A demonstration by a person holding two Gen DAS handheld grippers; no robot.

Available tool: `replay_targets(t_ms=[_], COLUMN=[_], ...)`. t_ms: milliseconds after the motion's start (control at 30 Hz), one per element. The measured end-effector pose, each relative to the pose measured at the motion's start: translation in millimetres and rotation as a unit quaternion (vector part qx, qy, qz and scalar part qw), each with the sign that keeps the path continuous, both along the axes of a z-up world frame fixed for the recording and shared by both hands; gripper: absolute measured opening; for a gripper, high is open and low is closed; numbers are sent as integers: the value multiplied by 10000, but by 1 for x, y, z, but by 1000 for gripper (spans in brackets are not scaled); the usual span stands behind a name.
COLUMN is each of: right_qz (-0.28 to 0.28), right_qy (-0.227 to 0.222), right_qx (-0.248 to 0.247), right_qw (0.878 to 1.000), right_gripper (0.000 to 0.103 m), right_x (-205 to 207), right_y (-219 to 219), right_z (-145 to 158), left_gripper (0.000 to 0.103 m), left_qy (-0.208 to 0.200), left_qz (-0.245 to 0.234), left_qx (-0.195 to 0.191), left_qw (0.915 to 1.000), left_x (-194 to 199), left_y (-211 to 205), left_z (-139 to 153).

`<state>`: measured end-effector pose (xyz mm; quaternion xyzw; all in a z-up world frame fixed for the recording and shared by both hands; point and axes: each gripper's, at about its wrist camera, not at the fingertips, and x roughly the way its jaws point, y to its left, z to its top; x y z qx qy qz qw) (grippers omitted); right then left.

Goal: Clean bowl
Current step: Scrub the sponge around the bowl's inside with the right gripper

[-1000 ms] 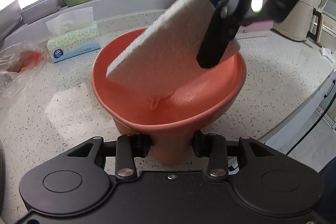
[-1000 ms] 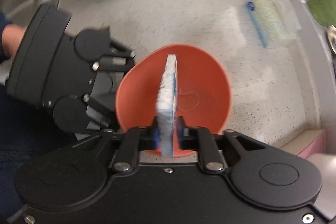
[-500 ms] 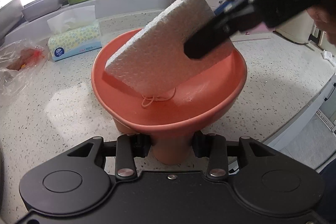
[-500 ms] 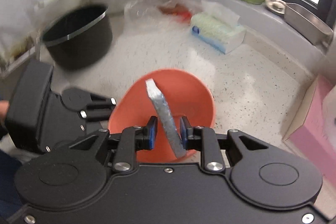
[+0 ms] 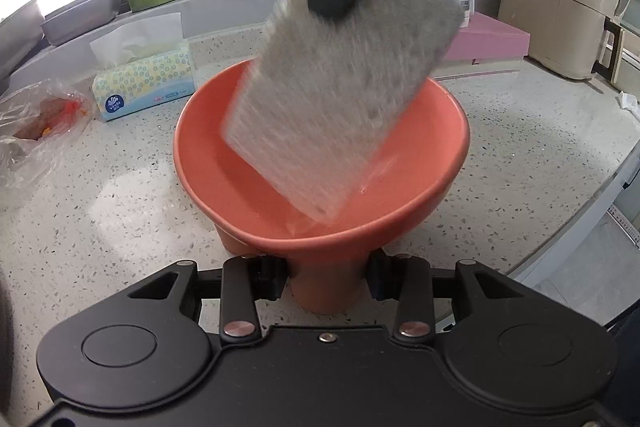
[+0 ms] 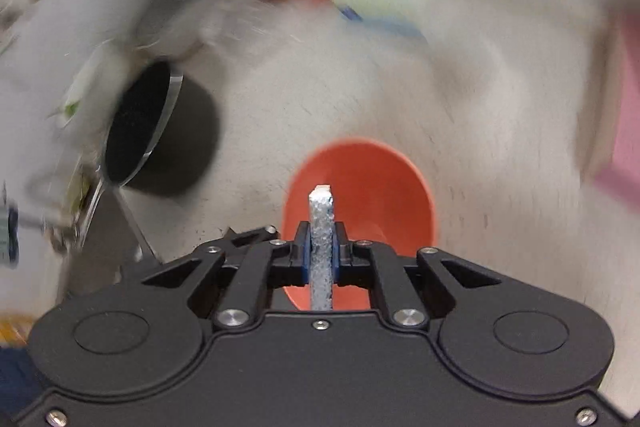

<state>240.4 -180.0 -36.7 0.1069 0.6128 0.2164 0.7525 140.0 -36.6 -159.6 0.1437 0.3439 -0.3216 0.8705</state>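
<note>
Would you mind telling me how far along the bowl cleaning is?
Done: the left gripper clamps the orange bowl's foot, steadying it. In hand: the right gripper, jaws just tightened, sweeps the sponge inside. Left: finishing the wipe and withdrawing the sponge.

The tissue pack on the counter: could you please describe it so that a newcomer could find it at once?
Start from the speckled countertop and the orange bowl at its middle. Beyond the bowl's left rim, near the window ledge, lies the tissue pack. Unlike the crumpled clear bag beside it, it is a neat soft block, yellow and blue, with white tissue poking out.
</note>
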Motion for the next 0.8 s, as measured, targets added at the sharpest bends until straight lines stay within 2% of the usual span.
replay_targets(t_ms=[167,300,367,500,800], right_qz=[-464,-514,-470,-396,223], right_qy=[-195,-482,-561,-445,-552], right_qx=[-362,-376,-306,-36,-371], right_qw=[9981,9968,9968,9982,9975], right_gripper=[12,12,11,11,11], right_x=[-1,-8,-9,-1,-8], right_y=[-1,4,7,14,36], right_z=[-8,-8,-9,-12,-5], left_gripper=[38,38,38,38,38], left_qy=[-30,-21,1,6,61], left_qz=[53,98,110,118,120], left_qx=[19,18,-3,-6,-13], left_qw=[10000,9999,9999,9999,9999], left_x=[0,3,3,3,6], left_y=[0,0,1,2,3], left_z=[0,0,1,1,1])
